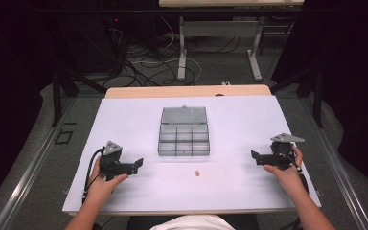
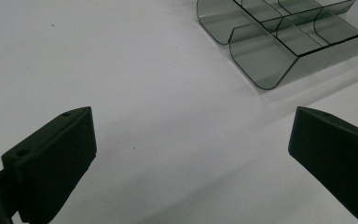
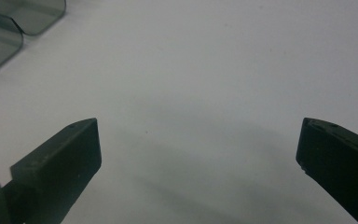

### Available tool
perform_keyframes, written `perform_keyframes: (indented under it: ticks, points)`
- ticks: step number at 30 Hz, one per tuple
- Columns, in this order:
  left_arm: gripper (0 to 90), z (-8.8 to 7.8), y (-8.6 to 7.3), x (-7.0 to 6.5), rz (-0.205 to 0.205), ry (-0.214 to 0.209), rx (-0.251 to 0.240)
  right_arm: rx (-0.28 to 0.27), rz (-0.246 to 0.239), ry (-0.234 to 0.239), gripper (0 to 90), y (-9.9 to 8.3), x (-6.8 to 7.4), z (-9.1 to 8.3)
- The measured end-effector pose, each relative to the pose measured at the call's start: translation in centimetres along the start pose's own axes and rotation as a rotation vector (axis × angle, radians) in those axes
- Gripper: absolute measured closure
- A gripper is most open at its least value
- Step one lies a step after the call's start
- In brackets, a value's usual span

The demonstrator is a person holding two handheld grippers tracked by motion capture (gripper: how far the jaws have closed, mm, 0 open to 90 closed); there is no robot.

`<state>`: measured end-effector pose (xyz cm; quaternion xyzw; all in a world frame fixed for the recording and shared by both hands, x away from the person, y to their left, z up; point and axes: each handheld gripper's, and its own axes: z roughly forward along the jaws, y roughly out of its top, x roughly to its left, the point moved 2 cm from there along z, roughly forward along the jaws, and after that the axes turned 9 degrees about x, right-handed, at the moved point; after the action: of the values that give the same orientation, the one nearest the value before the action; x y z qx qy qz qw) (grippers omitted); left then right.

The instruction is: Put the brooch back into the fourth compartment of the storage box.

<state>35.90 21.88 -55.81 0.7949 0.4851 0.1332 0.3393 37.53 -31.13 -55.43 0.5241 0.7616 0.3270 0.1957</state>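
White tabletop [image 1: 124,124] lies under both my grippers, with the open box [image 1: 184,139] at the middle and a small bead [image 1: 197,173] near me, just in front of it. I judge I'm at the start: next comes reaching for the bead. My left gripper [image 1: 136,164] and right gripper [image 1: 255,156] gape wide, holding nothing.

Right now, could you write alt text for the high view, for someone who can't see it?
A person's hands rest two black grippers, the left gripper and right gripper, both open, on a white table. Between them sits an open clear compartment box, with a small tan piece lying in front of it.
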Motion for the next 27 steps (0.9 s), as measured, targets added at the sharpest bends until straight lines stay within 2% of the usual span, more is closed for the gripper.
perform_keyframes:
  ticks: [10, 13, 14, 17, 20, 27]
  points:
    - [0.8, -0.4, 0.0, -0.6, -0.005, 0.005, -0.022, -0.036, -0.029, 0.026, 0.0, 0.0, 2.0, -0.9]
    - [1.0, -0.6, 0.1, -1.0, 0.011, 0.006, -0.022, -0.039, -0.036, 0.050, 0.0, -0.2, 2.7, -1.1]
    - [1.3, -0.6, 0.1, -1.2, 0.005, -0.002, -0.032, -0.036, -0.041, 0.051, 0.0, -0.2, 2.8, -1.1]
    - [2.3, -0.7, 0.2, -1.7, 0.035, -0.008, -0.021, -0.041, -0.046, 0.053, 0.0, -0.3, 3.2, -1.3]
    - [2.9, -0.6, 0.4, -2.3, 0.051, -0.018, -0.025, -0.045, -0.057, 0.050, 0.0, -0.4, 3.2, -1.4]
    - [9.6, -0.3, 0.7, -3.6, 0.076, -0.047, -0.019, -0.041, -0.043, 0.041, 0.0, -0.6, 3.0, -1.5]
